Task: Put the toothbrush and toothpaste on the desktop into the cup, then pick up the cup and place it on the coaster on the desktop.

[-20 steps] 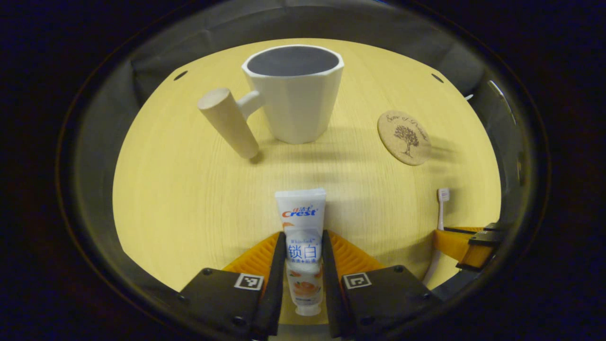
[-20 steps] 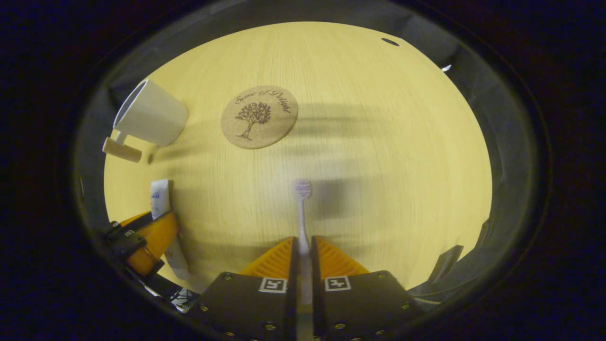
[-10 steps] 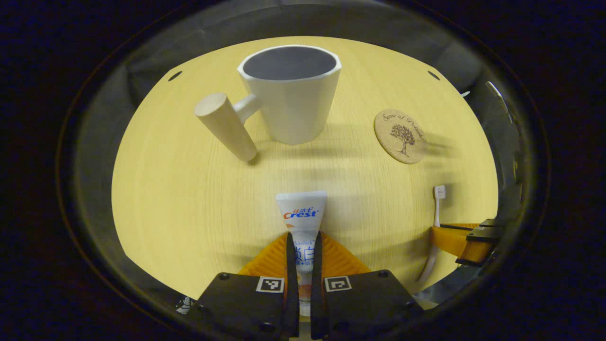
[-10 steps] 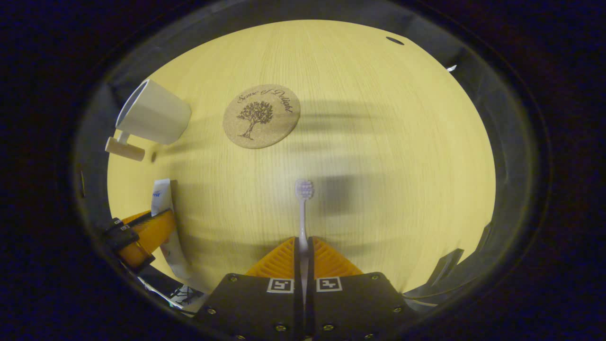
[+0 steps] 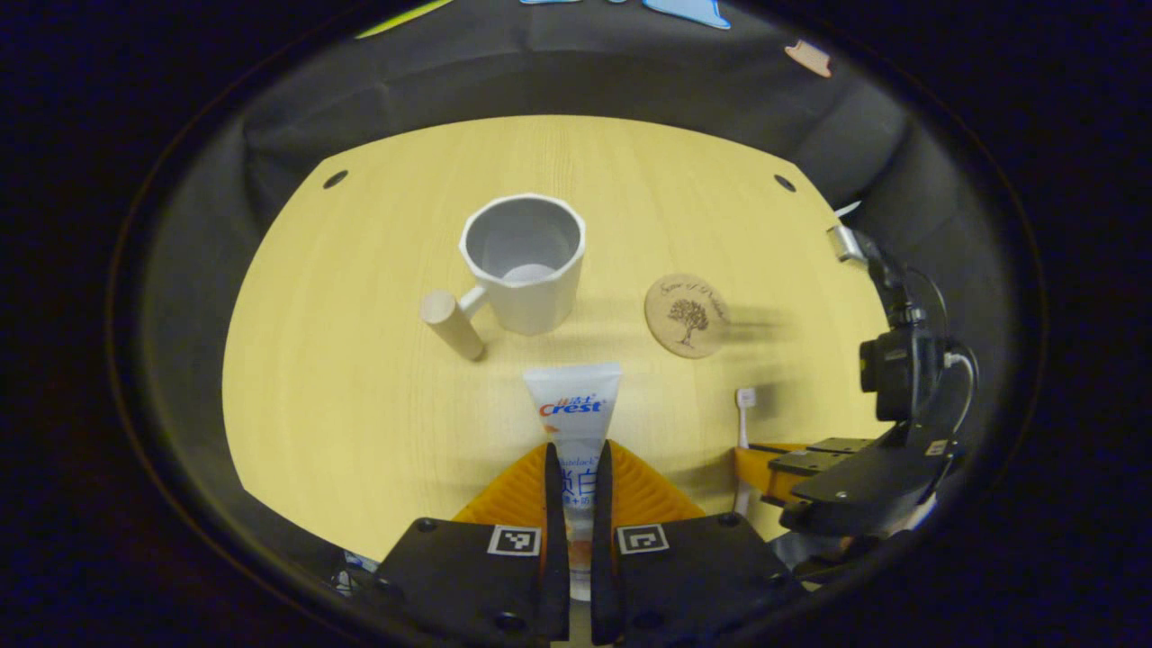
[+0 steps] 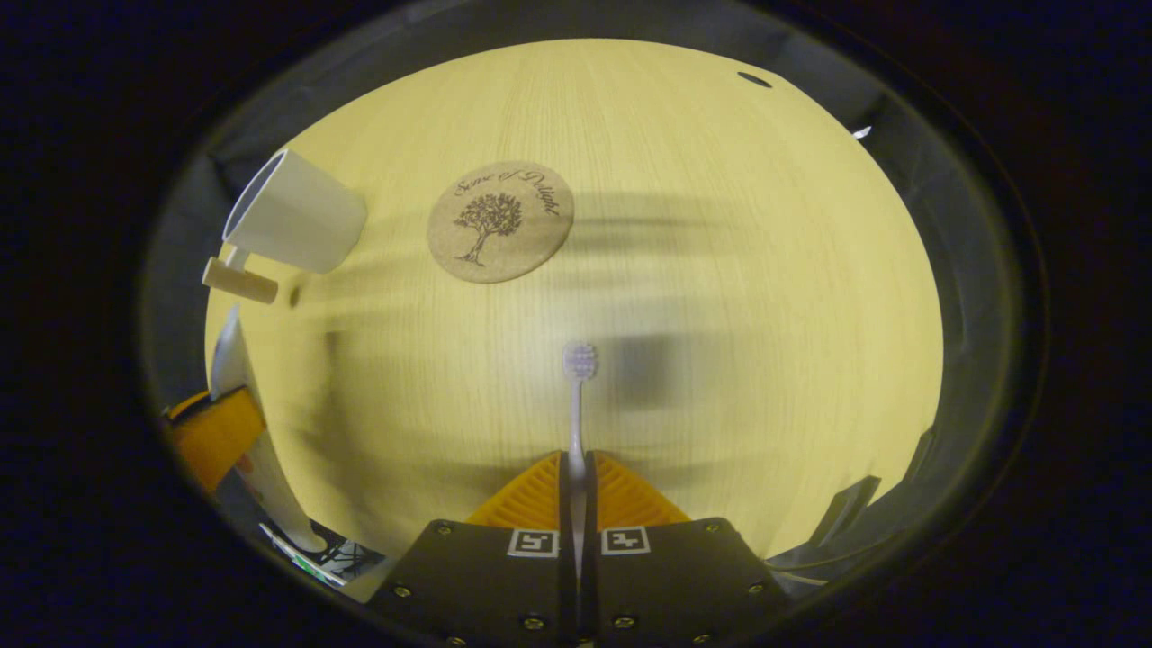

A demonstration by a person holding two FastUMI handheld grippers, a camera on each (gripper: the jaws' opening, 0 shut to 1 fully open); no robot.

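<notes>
Desktop point(image 5: 360, 360) open around cup point(image 5: 524, 263) | left claw point(image 5: 576, 468) clamps toothpaste point(image 5: 573, 409) | right claw point(image 6: 577, 472) clamps toothbrush point(image 6: 577, 396)

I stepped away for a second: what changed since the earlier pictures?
The left gripper closed on the toothpaste and lifted it up and back from the desktop. The right gripper tightened on the toothbrush, barely moving. The cup and coaster stayed put.
</notes>
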